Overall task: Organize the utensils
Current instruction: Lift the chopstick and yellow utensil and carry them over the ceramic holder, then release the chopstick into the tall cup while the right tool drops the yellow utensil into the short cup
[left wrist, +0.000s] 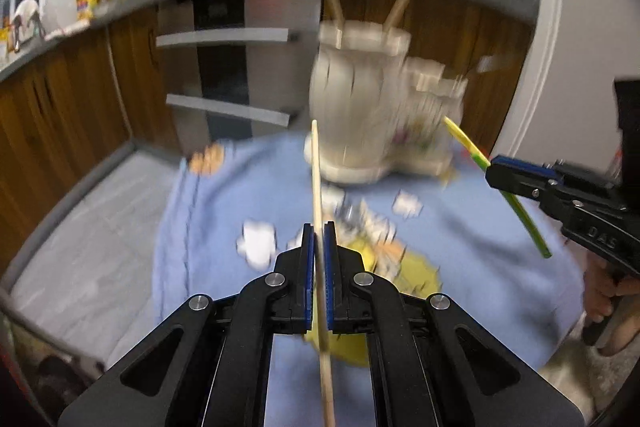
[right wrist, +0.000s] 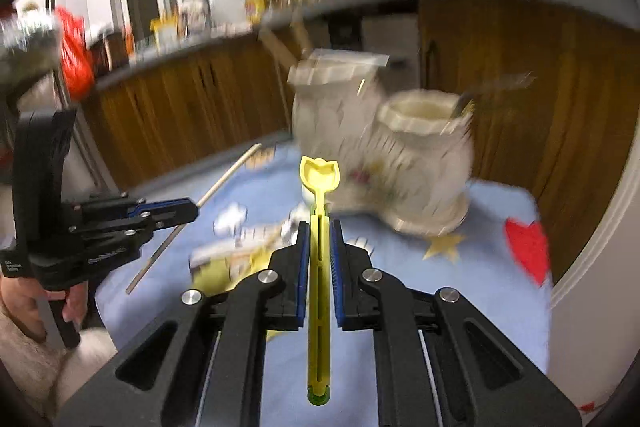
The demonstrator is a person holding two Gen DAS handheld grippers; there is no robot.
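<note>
My left gripper (left wrist: 319,227) is shut on a thin wooden chopstick (left wrist: 317,171) that points up toward a white ceramic utensil holder (left wrist: 352,107). Two wooden sticks (left wrist: 334,3) stand in the holder's taller pot. My right gripper (right wrist: 319,225) is shut on a yellow-green plastic spoon (right wrist: 320,173) and holds it above the table, in front of the holder (right wrist: 400,163). The right gripper shows in the left wrist view (left wrist: 490,169) with the spoon (left wrist: 516,203). The left gripper shows in the right wrist view (right wrist: 196,209) with the chopstick (right wrist: 224,183). Both views are motion-blurred.
A blue printed cloth (left wrist: 208,227) covers the small table. Brown wooden cabinets (left wrist: 60,115) under a grey countertop stand behind it. Grey tiled floor (left wrist: 80,247) lies at left. A white door frame (left wrist: 548,47) stands at right.
</note>
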